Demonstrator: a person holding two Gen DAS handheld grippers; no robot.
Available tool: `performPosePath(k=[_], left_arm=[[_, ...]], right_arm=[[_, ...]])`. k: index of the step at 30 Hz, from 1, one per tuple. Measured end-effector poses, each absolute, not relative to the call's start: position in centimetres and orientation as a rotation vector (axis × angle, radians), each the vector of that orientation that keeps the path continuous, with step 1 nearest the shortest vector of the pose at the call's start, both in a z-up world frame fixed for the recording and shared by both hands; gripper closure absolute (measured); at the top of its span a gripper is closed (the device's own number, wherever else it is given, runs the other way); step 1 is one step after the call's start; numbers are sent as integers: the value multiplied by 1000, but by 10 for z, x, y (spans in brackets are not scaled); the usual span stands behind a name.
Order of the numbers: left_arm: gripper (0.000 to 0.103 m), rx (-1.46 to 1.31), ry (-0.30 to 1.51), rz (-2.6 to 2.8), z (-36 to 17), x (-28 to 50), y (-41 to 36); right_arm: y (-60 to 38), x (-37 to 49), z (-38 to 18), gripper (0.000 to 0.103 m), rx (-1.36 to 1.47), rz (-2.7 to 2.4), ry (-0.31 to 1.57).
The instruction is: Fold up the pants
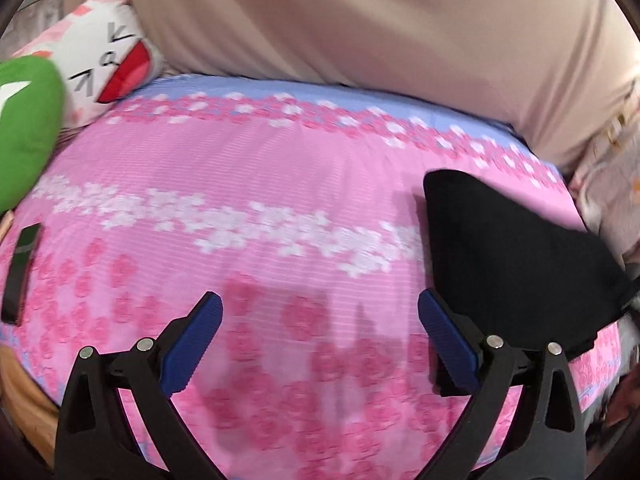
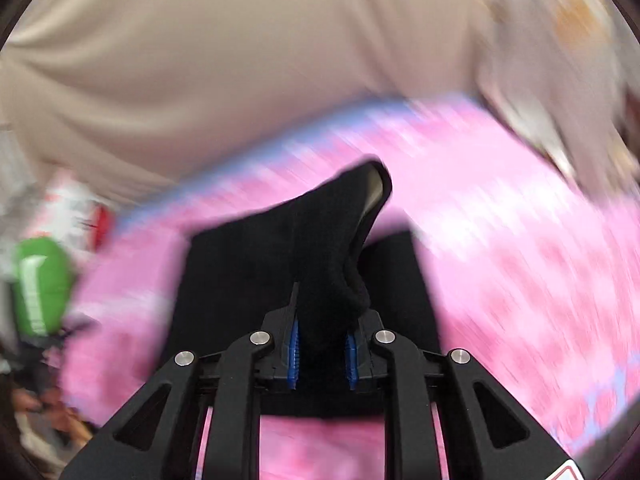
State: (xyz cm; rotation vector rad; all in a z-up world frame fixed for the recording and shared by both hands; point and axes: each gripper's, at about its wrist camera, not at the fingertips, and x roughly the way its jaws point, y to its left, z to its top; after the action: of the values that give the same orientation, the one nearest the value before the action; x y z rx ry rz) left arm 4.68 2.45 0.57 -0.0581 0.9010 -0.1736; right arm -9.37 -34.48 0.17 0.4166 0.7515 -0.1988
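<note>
Two tools work over the bed. The right tool is closed on a bunched fold of the black pants, which lie near the bed's right edge. The left tool hangs wide open and empty, with the pants to its right.

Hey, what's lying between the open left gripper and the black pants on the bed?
Nothing. In the left wrist view, only bare pink flowered bedsheet lies ahead of the left gripper; the black pants sit just off its right finger.
</note>
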Motion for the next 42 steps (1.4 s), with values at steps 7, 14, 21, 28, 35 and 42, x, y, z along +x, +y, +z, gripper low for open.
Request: performPosePath(k=[7,14,21,28,35,42], left_arm=[[7,-94,984,-342,-12,65,-36],[6,-186,1182,-491,-58,89,-80],[61,-215,1127,-575,-54,92,-84],[82,-151,971,-525,13,69,-12],[71,3,1053,-252,-30,37,50],[35,39,859,-223,12,24,48]], right_arm=[[-367,-114,-11,39,504,-220,698],[-393,-102,-26,30,568,-151,758],[-382,-86,-47,63,638,-114,763],[-307,-82,17,68,528,52,684],[-256,-76,-46,47,419,-18,880],[-238,-88,56,96,300,-23,652]])
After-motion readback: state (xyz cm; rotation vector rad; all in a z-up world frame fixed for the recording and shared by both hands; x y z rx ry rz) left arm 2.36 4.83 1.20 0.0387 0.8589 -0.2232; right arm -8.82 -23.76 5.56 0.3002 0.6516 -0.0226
